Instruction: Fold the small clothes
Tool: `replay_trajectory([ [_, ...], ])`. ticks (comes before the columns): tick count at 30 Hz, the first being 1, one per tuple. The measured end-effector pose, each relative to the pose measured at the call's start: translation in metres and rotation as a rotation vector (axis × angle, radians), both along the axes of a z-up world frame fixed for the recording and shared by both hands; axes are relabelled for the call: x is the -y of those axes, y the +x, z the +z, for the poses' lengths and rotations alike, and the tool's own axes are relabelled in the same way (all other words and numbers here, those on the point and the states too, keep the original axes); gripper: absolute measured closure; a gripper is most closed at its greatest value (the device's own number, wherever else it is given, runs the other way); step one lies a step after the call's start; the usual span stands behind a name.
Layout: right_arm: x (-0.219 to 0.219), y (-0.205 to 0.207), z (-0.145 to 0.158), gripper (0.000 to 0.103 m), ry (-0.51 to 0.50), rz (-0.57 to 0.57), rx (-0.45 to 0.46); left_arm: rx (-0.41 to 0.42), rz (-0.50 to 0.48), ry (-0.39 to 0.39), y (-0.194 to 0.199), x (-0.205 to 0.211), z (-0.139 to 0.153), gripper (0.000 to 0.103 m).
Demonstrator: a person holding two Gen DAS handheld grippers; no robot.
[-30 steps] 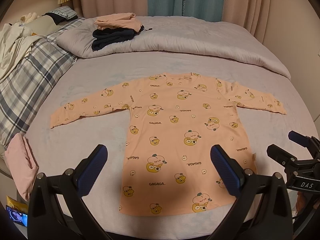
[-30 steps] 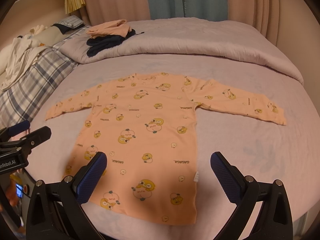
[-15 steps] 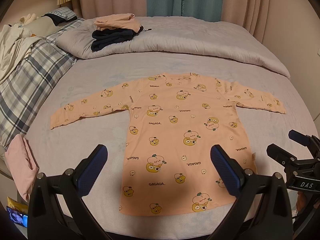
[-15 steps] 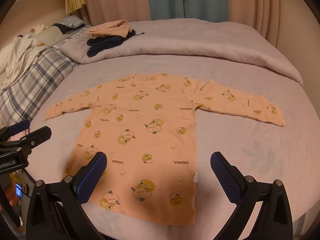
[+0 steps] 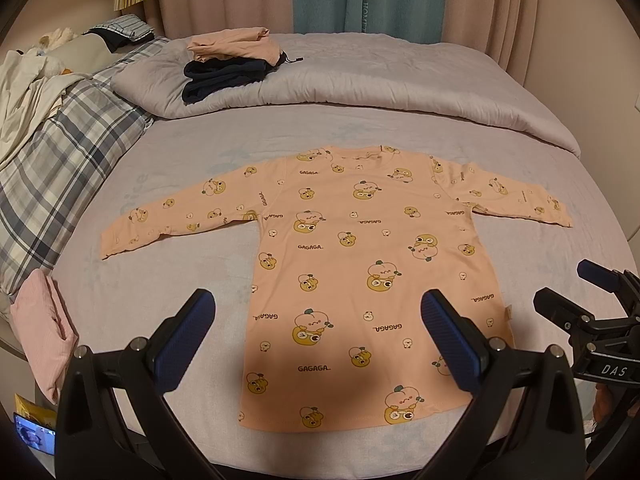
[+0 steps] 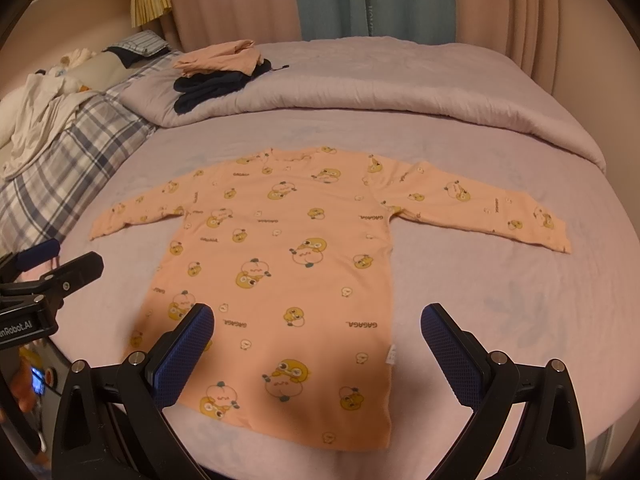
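A small peach long-sleeved shirt [image 5: 360, 264] with yellow cartoon prints lies flat on the bed, both sleeves spread out, hem nearest me; it also shows in the right wrist view [image 6: 288, 256]. My left gripper [image 5: 320, 336] is open and empty, hovering above the hem. My right gripper [image 6: 318, 344] is open and empty, above the hem's right part. The right gripper shows at the right edge of the left wrist view [image 5: 588, 312]; the left gripper shows at the left edge of the right wrist view [image 6: 52, 276].
A stack of folded clothes, peach on navy [image 5: 232, 60], sits on the rolled grey duvet [image 5: 400, 80] at the back. A plaid pillow [image 5: 52, 168] and white cloth lie at left. A folded pink garment [image 5: 44, 328] lies at the bed's left edge. Curtains hang behind.
Both grippers have barely shifted; the views are almost the same. The shirt has not moved.
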State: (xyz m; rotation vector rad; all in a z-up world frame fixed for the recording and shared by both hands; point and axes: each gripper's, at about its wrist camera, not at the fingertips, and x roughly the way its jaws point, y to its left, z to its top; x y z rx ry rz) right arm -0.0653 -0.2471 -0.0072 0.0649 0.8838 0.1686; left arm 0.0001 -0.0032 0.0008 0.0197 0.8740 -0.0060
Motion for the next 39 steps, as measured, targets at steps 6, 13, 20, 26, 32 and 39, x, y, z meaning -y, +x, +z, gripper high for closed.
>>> replay_trajectory([
  [6,0.002,0.001,-0.001,0.001,0.018,-0.003,-0.003,-0.004,-0.003,-0.021,0.001,-0.001,-0.001,0.0],
  [13,0.029,0.006,-0.021,0.001,0.248,-0.01,-0.039,-0.08,0.022,-0.241,0.012,-0.021,-0.021,0.0],
  [20,0.083,0.008,-0.069,0.001,0.333,-0.186,-0.06,-0.116,0.024,-0.409,0.03,-0.03,-0.059,0.0],
  [26,0.151,0.001,-0.102,0.001,0.455,-0.372,-0.044,-0.09,-0.069,-0.411,0.036,-0.021,-0.069,0.0],
  [32,0.21,-0.001,-0.119,0.001,0.616,-0.501,-0.003,-0.182,-0.094,-0.639,0.061,-0.024,-0.099,0.0],
  [39,0.261,0.025,-0.128,0.001,0.678,-0.602,0.007,-0.269,-0.011,-0.639,0.1,-0.02,-0.116,0.0],
])
